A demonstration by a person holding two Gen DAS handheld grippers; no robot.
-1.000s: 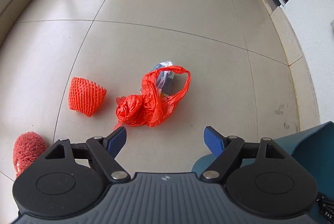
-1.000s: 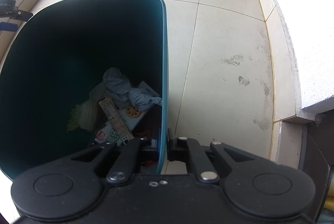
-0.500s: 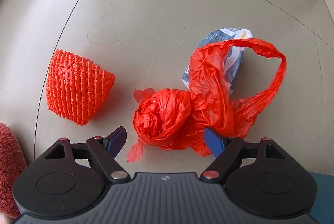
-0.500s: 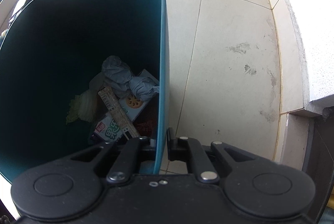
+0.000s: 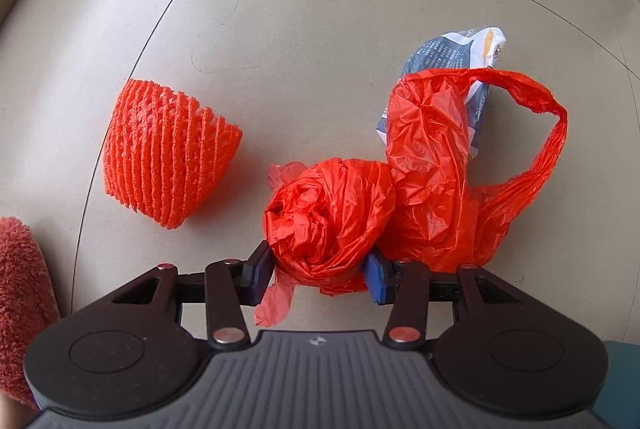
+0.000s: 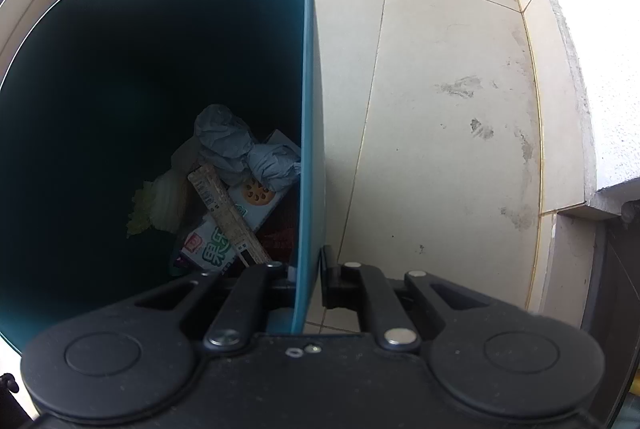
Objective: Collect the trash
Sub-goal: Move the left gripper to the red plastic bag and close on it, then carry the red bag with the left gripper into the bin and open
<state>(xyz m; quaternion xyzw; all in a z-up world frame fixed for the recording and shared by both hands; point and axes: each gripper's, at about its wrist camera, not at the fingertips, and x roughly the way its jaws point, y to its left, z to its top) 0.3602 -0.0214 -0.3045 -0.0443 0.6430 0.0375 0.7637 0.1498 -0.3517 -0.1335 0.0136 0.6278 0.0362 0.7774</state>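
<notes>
A crumpled red plastic bag (image 5: 400, 189) lies on the tiled floor. My left gripper (image 5: 318, 273) is low over it, its blue pads closing on the bag's rolled near end, touching both sides. A blue-and-white printed wrapper (image 5: 452, 57) lies partly under the bag. An orange foam fruit net (image 5: 168, 157) stands to the left. My right gripper (image 6: 308, 273) is shut on the right wall of a teal trash bin (image 6: 308, 69). The bin holds grey crumpled paper (image 6: 236, 149), cartons and a leaf.
A pink fluffy thing (image 5: 20, 293) is at the left edge of the left wrist view. A white wall and raised ledge (image 6: 580, 69) run along the right of the bin, with dirty marks on the floor tiles beside it.
My left gripper has dropped down to the red bag and its jaws have narrowed onto the bag's rolled end. The right gripper keeps its hold on the bin, which shifted slightly.
</notes>
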